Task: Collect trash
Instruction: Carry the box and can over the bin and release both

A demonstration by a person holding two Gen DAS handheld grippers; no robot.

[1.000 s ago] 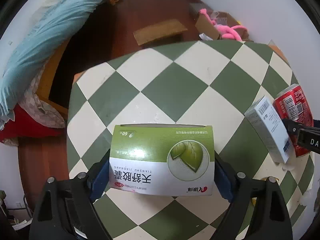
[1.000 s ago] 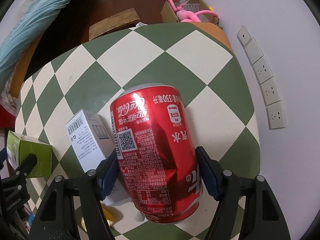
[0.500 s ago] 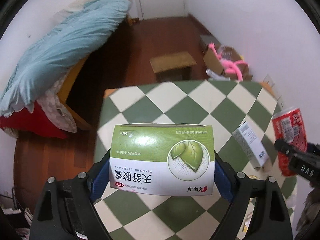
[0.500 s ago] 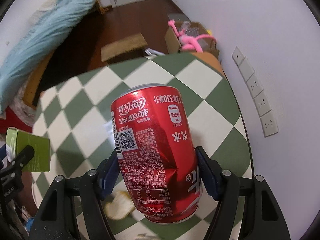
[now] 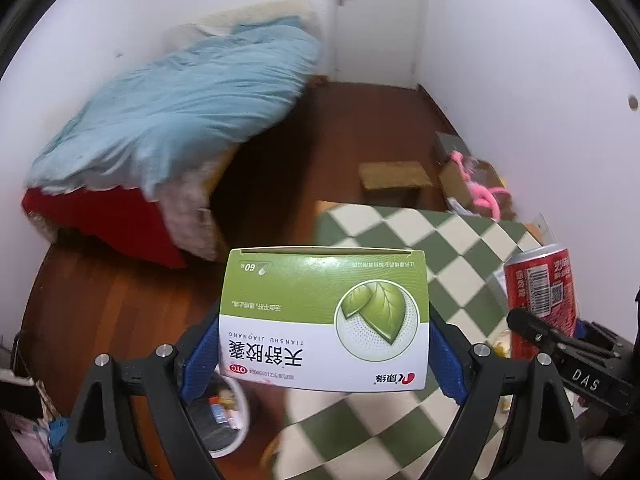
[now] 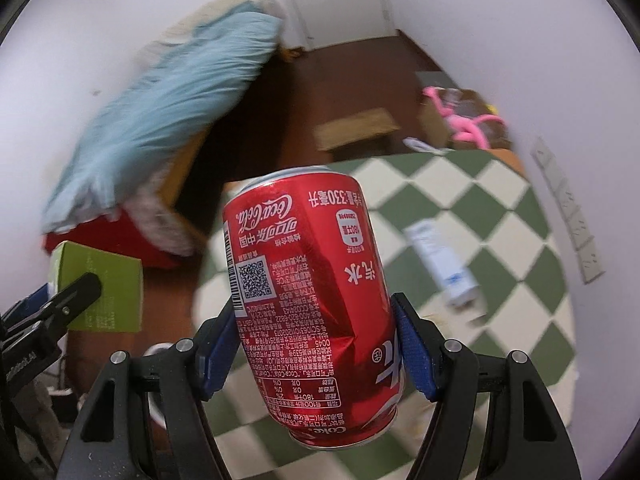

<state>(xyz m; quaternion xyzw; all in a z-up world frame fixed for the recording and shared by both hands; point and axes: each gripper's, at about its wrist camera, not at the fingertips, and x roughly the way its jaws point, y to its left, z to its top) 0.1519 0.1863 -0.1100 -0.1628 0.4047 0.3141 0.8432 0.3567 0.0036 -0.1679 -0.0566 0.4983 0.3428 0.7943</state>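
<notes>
Your left gripper (image 5: 324, 354) has its jaws clamped on the two short ends of a green-and-white cardboard medicine box (image 5: 324, 318) printed with a leaf emblem; the box is held flat, label upward and upside down to the camera, lifted clear of the green-and-cream checkered desk (image 5: 436, 240) and hanging partly past its left edge, over the dark wooden floor (image 5: 344, 140). Below the box, a white round bin (image 5: 228, 420) with scraps inside sits on the floor beside the desk.

Your right gripper (image 6: 316, 354) has its jaws clamped on the sides of a dented red Coca-Cola can (image 6: 312, 292), which is tilted slightly and held in the air above the near left part of the desk (image 6: 500, 220). From the left wrist view the same can (image 5: 540, 292) shows at the far right, with the other gripper's fingers around it.

A white rectangular carton with blue print (image 6: 442, 262) lies flat on the desk, well apart from both held items. A bed with a light blue duvet (image 5: 172, 100) stands across the room.
</notes>
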